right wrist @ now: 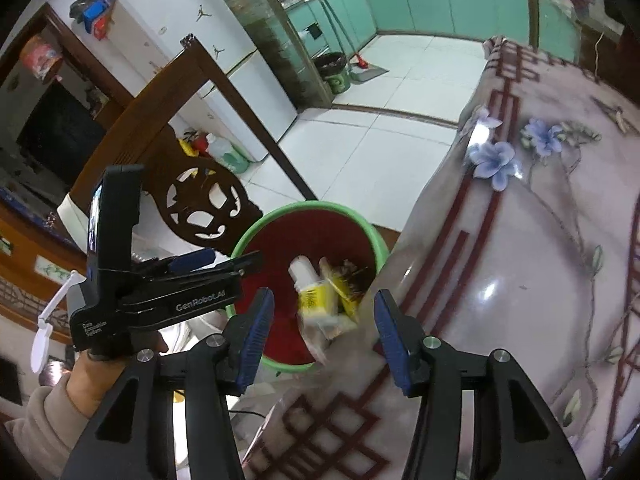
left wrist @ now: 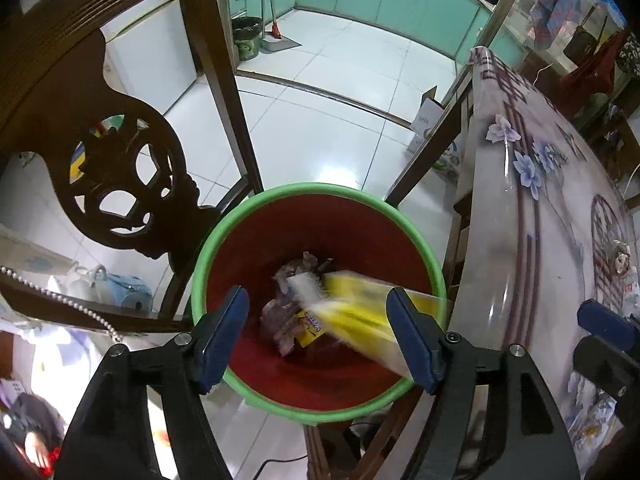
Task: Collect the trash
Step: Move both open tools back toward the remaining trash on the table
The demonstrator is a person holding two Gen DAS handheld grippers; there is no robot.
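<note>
Yellow wrapper [left wrist: 360,312], motion-blurred, is inside the red bin w/ green rim [left wrist: 316,190], over other scraps. Left gripper [left wrist: 316,336] above bin, released, pads not on wrapper. Right gripper [right wrist: 324,336] spread, empty, at surface [right wrist: 520,280] edge. Carved chair [left wrist: 120,168] beside bin.

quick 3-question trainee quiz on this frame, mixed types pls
1. True or false: the yellow wrapper is clamped by the left gripper.
2. The bin has a rim that is: A) blue B) green C) black?
3. What stands right beside the bin on the side away from the chair?

Key: 1 false, it is blurred, between open fingers. 2 B. 3 the table with a floral cover.
</note>
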